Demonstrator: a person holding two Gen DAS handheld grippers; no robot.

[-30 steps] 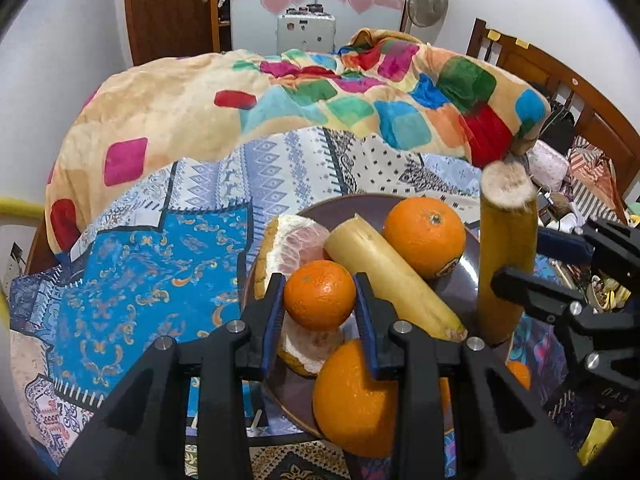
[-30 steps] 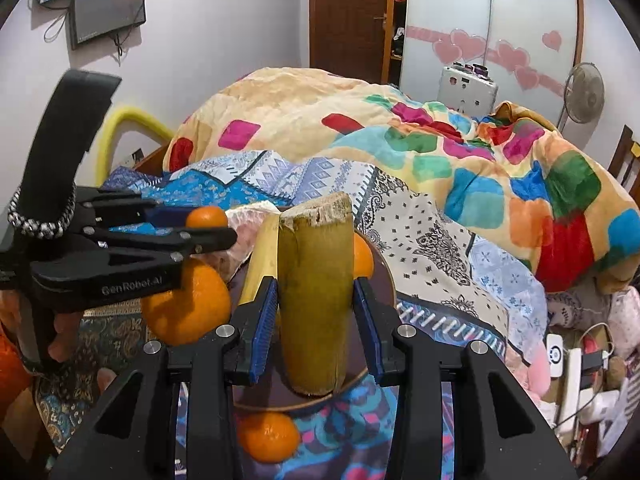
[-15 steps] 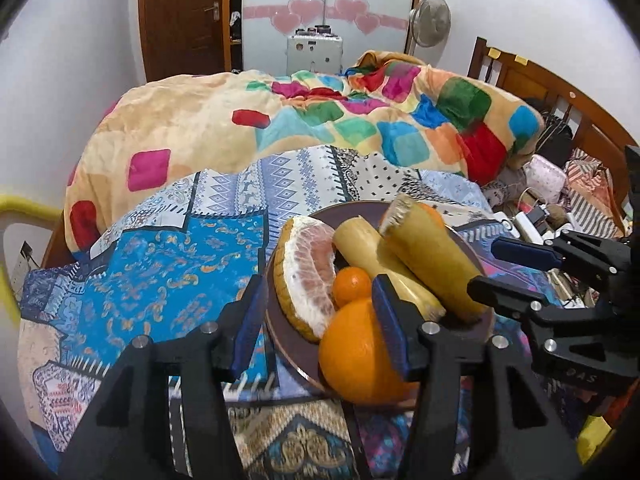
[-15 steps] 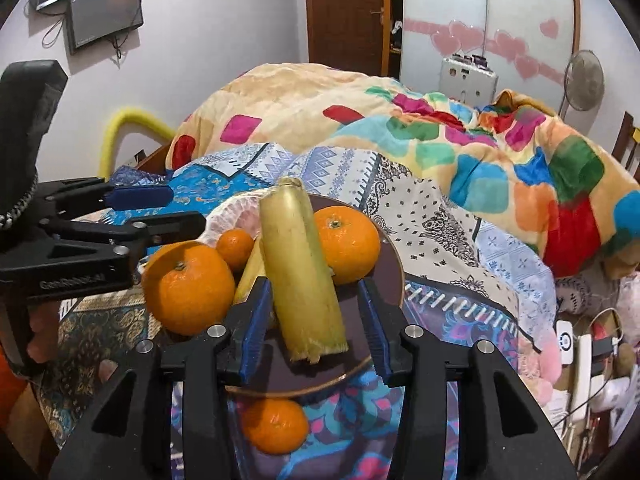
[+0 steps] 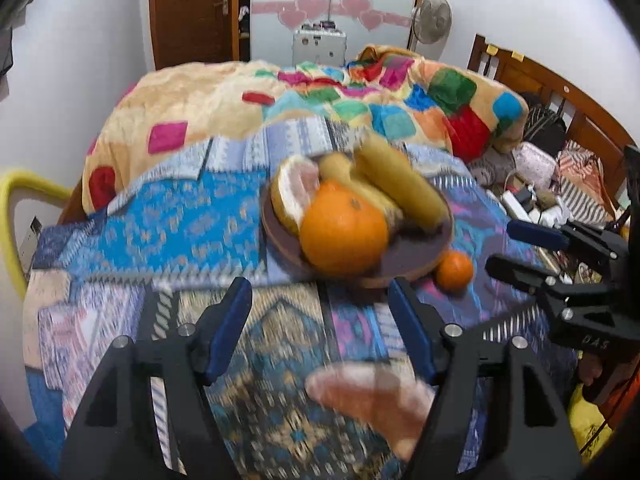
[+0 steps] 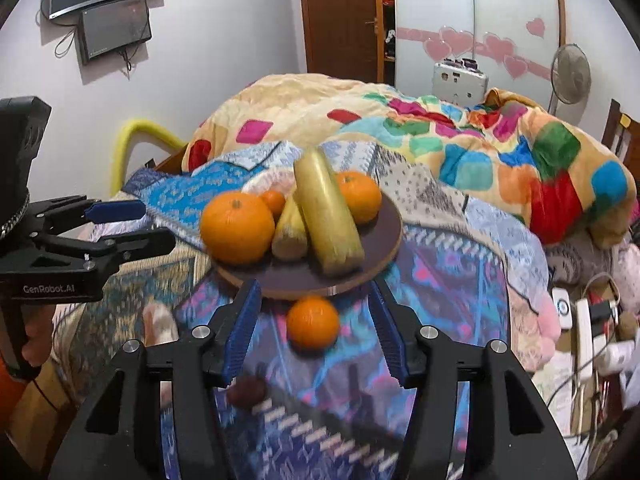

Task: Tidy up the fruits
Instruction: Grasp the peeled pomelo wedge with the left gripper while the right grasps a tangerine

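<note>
A brown plate (image 6: 384,236) (image 5: 412,256) on the patterned bedspread holds a big orange (image 6: 237,227) (image 5: 344,228), a small orange (image 6: 274,202), another orange (image 6: 360,196), two yellow banana pieces (image 6: 328,216) (image 5: 400,184) and a peeled pomelo piece (image 5: 294,192). One small orange (image 6: 313,322) (image 5: 454,270) lies on the bedspread in front of the plate. My left gripper (image 5: 320,300) (image 6: 132,222) is open and empty, pulled back from the plate. My right gripper (image 6: 316,304) (image 5: 502,246) is open and empty, with the loose orange between its fingers' line of sight.
A colourful patchwork blanket (image 6: 460,144) is heaped behind the plate. A dark round fruit (image 6: 246,392) lies on the bedspread near me. A bare foot (image 5: 368,396) shows below the left gripper. Cables and power strips (image 6: 588,320) clutter the right side.
Both grippers have let go of their fruit and drawn back from the plate, jaws opened wide. The small orange and the banana piece now lie on the plate.
</note>
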